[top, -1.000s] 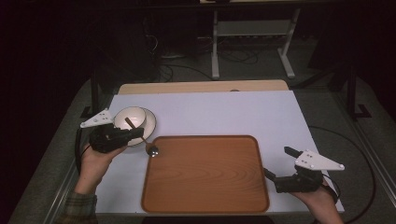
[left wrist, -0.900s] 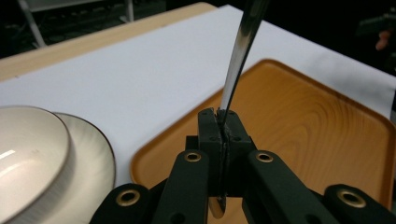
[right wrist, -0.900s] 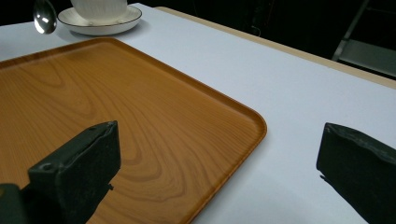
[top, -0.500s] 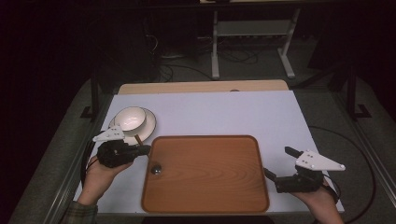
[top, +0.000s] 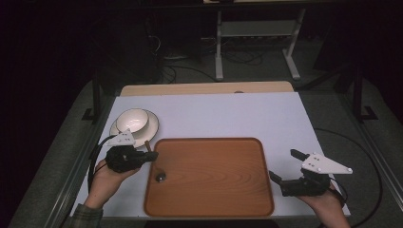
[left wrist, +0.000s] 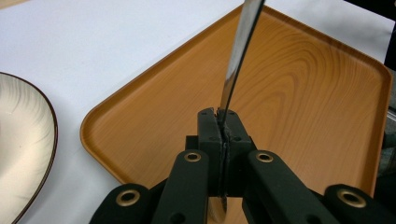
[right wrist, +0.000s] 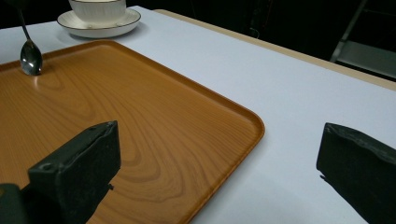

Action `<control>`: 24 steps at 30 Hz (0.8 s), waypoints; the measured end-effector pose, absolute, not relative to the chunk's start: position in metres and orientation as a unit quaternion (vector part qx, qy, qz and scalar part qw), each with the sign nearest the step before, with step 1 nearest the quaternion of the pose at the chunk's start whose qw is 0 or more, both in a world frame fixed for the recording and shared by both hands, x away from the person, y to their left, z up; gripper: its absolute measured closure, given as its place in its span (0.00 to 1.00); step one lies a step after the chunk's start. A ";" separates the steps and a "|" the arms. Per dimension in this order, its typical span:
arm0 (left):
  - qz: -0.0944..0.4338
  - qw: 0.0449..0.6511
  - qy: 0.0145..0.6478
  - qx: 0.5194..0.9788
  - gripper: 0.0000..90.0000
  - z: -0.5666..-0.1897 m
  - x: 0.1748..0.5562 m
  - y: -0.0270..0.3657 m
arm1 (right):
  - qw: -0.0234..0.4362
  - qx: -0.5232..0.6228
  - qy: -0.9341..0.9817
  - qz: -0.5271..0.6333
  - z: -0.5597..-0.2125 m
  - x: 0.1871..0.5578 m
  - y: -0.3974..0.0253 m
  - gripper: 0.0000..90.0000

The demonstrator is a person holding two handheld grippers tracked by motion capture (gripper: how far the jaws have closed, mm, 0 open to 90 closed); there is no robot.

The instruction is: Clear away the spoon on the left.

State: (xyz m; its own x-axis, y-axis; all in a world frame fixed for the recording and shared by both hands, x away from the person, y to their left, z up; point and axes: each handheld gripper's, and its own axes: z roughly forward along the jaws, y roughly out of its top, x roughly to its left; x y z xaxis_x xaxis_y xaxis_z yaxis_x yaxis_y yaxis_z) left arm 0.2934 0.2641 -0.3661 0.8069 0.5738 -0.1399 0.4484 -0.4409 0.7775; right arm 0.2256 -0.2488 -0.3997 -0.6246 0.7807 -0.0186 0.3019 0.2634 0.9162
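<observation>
Right gripper [top: 284, 167] nearest, fingers spread wide, nothing between them, hovering over bench [top: 228, 114] by right edge of tray [top: 218, 190]. Tray: rounded rectangle, orange wood-grain, low raised rim. Left gripper [top: 151, 155] at tray's left edge, fingers clenched on thin shiny metal spoon [left wrist: 236, 60]; spoon bowl tip down on tray, near left rim. Farther: white ribbed cup [top: 132, 119] on dark-rimmed saucer [top: 151, 127], on white matte bench.
</observation>
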 end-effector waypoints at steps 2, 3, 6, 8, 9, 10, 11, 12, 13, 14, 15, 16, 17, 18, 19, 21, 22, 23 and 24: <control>0.074 0.433 0.301 0.846 0.99 -0.366 0.295 0.262 | 0.245 0.357 0.756 0.491 -0.400 0.225 -0.249 0.00; 0.074 0.434 0.301 0.846 0.99 -0.367 0.295 0.261 | 0.245 0.357 0.756 0.491 -0.400 0.225 -0.249 0.00; 0.075 0.435 0.298 0.846 0.99 -0.367 0.297 0.257 | 0.244 0.357 0.756 0.491 -0.400 0.225 -0.248 0.00; 0.074 0.435 0.296 0.847 0.99 -0.368 0.298 0.254 | 0.244 0.357 0.755 0.492 -0.400 0.226 -0.248 0.00; 0.072 0.435 0.294 0.848 0.99 -0.368 0.299 0.253 | 0.243 0.358 0.755 0.493 -0.400 0.226 -0.248 0.00; 0.070 0.436 0.293 0.848 0.99 -0.368 0.300 0.252 | 0.243 0.358 0.755 0.492 -0.400 0.226 -0.248 0.00; 0.071 0.437 0.292 0.848 0.99 -0.369 0.301 0.250 | 0.243 0.357 0.756 0.492 -0.400 0.226 -0.248 0.00; 0.070 0.437 0.291 0.848 0.99 -0.369 0.302 0.249 | 0.242 0.358 0.755 0.493 -0.400 0.225 -0.248 0.00; 0.068 0.437 0.291 0.848 0.99 -0.370 0.302 0.249 | 0.242 0.357 0.755 0.494 -0.400 0.225 -0.248 0.00; 0.068 0.439 0.290 0.848 0.99 -0.370 0.303 0.247 | 0.241 0.357 0.755 0.494 -0.400 0.225 -0.248 0.00; 0.068 0.440 0.289 0.848 0.99 -0.371 0.304 0.246 | 0.241 0.357 0.756 0.493 -0.400 0.225 -0.248 0.00; 0.067 0.441 0.288 0.848 0.99 -0.372 0.305 0.245 | 0.241 0.357 0.756 0.493 -0.400 0.225 -0.248 0.00; 0.065 0.442 0.287 0.848 0.99 -0.373 0.306 0.244 | 0.241 0.358 0.755 0.493 -0.400 0.225 -0.248 0.00; 0.064 0.443 0.286 0.847 0.99 -0.374 0.306 0.243 | 0.242 0.358 0.755 0.493 -0.400 0.225 -0.248 0.00; 0.063 0.445 0.285 0.846 0.99 -0.375 0.307 0.243 | 0.242 0.358 0.755 0.493 -0.400 0.225 -0.248 0.00; 0.062 0.447 0.285 0.846 0.99 -0.377 0.307 0.241 | 0.243 0.357 0.755 0.493 -0.400 0.225 -0.248 0.00; 0.063 0.448 0.283 0.845 0.99 -0.378 0.307 0.240 | 0.244 0.356 0.755 0.493 -0.400 0.224 -0.248 0.00; 0.063 0.449 0.283 0.845 0.98 -0.379 0.306 0.239 | 0.244 0.356 0.755 0.493 -0.400 0.224 -0.247 0.00; 0.063 0.449 0.283 0.845 0.98 -0.380 0.306 0.239 | 0.243 0.356 0.755 0.493 -0.400 0.224 -0.247 0.00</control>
